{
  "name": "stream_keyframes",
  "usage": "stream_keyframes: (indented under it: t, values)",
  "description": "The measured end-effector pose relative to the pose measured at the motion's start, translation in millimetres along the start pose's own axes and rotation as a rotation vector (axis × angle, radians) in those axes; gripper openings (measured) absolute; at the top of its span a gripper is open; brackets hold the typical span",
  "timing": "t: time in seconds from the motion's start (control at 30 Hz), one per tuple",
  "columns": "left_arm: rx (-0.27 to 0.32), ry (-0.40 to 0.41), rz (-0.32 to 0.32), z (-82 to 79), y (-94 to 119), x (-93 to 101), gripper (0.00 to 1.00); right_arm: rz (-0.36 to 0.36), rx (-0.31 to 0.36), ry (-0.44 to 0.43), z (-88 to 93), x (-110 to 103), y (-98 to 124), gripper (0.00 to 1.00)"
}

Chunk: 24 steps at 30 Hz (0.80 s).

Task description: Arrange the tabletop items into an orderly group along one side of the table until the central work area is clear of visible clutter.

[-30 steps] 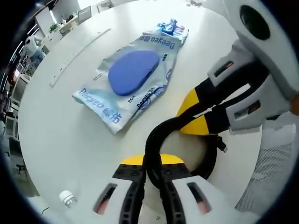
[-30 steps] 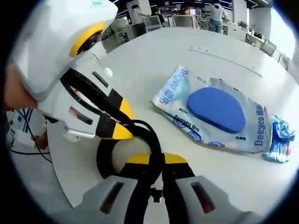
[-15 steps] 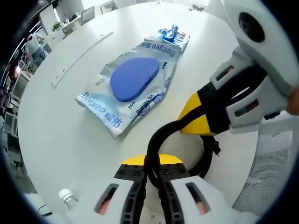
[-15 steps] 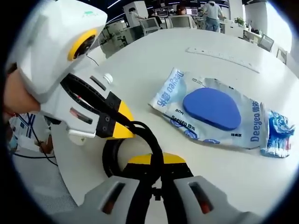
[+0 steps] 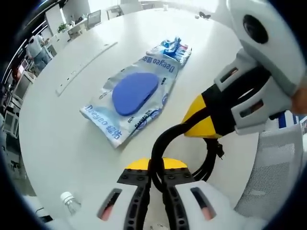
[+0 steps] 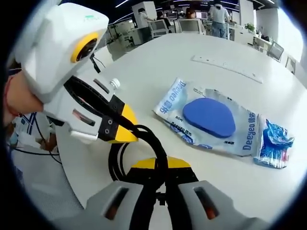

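In the left gripper view we see our left hand-held gripper [image 5: 156,178] clenched on a thick black coiled cable [image 5: 165,143], its yellow-tipped jaws pressed together around the cord. Just beyond it the right hand-held gripper [image 5: 204,122] comes in from the right and pinches the same cable higher on the loop. A cable plug [image 5: 219,149] dangles off the near bench edge, past which a grey mesh chair [image 5: 268,177] shows. A small clear bottle with a white cap [image 5: 69,201] stands at the near bench edge.

In the right gripper view the roles swap: our right hand-held gripper [image 6: 160,178] is closed on the black cable [image 6: 151,143], and the left hand-held gripper [image 6: 125,132] enters from the left, gripping the loop too. Here the bottle [image 6: 113,84] peeks out behind the left tool.

Farther out on the round white bench [image 5: 62,134], well apart from the cable, lies a flat blue-and-white printed plastic pouch holding a blue oval pad [image 5: 134,91] [image 6: 209,117]. A small crinkled blue wrapper [image 5: 173,46] [image 6: 273,143] touches its far end. Open bench surrounds the pouch. Beyond, a long white strip [image 5: 84,67] [image 6: 228,67] lies toward the far edge.
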<state>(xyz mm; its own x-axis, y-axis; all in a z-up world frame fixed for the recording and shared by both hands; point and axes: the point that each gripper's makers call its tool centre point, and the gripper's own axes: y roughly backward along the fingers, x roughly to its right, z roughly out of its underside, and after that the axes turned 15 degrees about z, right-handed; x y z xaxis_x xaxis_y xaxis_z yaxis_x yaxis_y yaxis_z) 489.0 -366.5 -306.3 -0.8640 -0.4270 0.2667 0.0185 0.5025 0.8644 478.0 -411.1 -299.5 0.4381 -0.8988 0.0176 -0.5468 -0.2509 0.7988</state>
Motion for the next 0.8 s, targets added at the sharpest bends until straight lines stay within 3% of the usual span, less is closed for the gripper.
stream_keyframes:
  t: [0.8]
  values:
    - [0.064,-0.052,0.041,-61.5,-9.3,47.4,0.04,0.048,-0.003,0.003,15.0,56.6,47.5,0.02]
